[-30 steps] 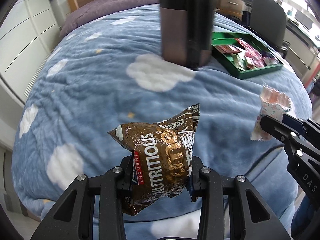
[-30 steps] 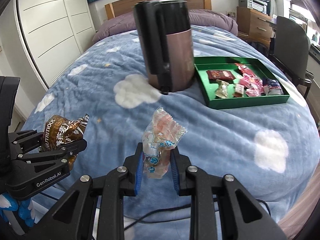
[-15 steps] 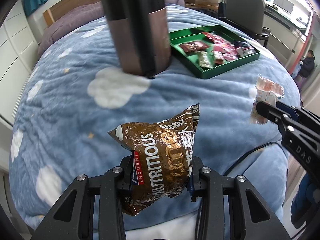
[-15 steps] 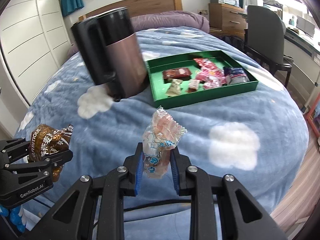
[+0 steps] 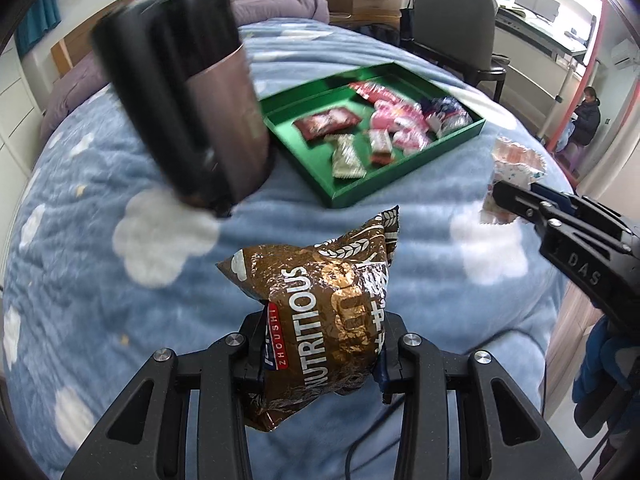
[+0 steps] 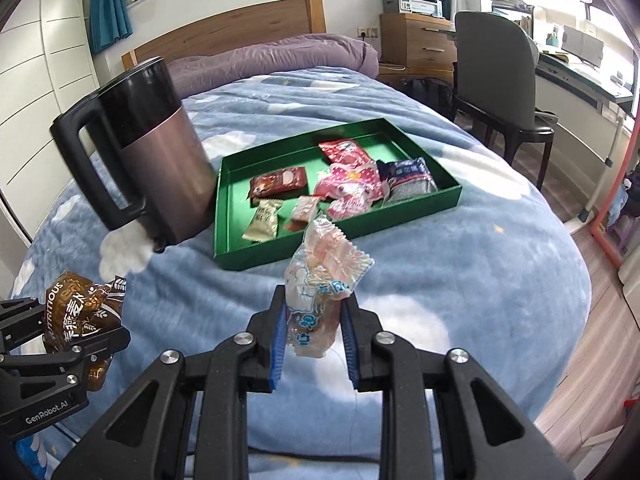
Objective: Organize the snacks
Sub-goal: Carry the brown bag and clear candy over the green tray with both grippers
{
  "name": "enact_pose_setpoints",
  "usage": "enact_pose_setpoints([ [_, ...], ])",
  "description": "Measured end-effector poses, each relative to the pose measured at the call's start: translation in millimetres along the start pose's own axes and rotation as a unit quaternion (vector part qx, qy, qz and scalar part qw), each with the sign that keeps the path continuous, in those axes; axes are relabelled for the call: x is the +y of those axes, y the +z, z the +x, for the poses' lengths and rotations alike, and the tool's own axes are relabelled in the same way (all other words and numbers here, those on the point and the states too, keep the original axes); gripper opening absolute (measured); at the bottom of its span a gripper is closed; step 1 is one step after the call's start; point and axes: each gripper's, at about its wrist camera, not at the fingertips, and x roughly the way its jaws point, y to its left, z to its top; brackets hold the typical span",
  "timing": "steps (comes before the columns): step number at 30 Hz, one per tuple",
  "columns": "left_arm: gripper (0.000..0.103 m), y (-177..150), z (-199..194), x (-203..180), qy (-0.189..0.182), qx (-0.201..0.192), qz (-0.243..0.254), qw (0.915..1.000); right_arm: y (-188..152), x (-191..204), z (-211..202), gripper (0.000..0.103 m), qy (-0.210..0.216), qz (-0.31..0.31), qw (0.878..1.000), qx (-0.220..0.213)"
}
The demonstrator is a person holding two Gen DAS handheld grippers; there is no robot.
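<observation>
The right gripper (image 6: 314, 330) is clamped on a clear pink-and-white snack packet (image 6: 320, 292), which stands upright between the blue pads above the blue cloud-patterned blanket (image 6: 460, 280). At the lower left edge, the left gripper (image 6: 86, 338) grips a brown snack bag (image 6: 80, 312) printed "NUTRITIOUS". Beyond both, a green tray (image 6: 236, 216) containing several wrapped snacks rests on the blanket, with a dark kettle (image 6: 156, 168), handle facing left, just beside the tray's left wall.
</observation>
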Motion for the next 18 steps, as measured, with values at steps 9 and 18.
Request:
enact_pose_setpoints([
  [9, 0.033, 75.4, 20.6, -21.8, -0.023, -0.031, 0.003, 0.9992, 66.2, -19.5, 21.2, 0.003, -0.019, -0.033, 0.999, -0.031],
  [18, 0.033, 154.7, 77.7, -14.1, 0.001, -0.050, -0.026, 0.9984, 137.5, -30.5, 69.3, 0.003, -0.032, -0.053, 0.997, -0.054],
])
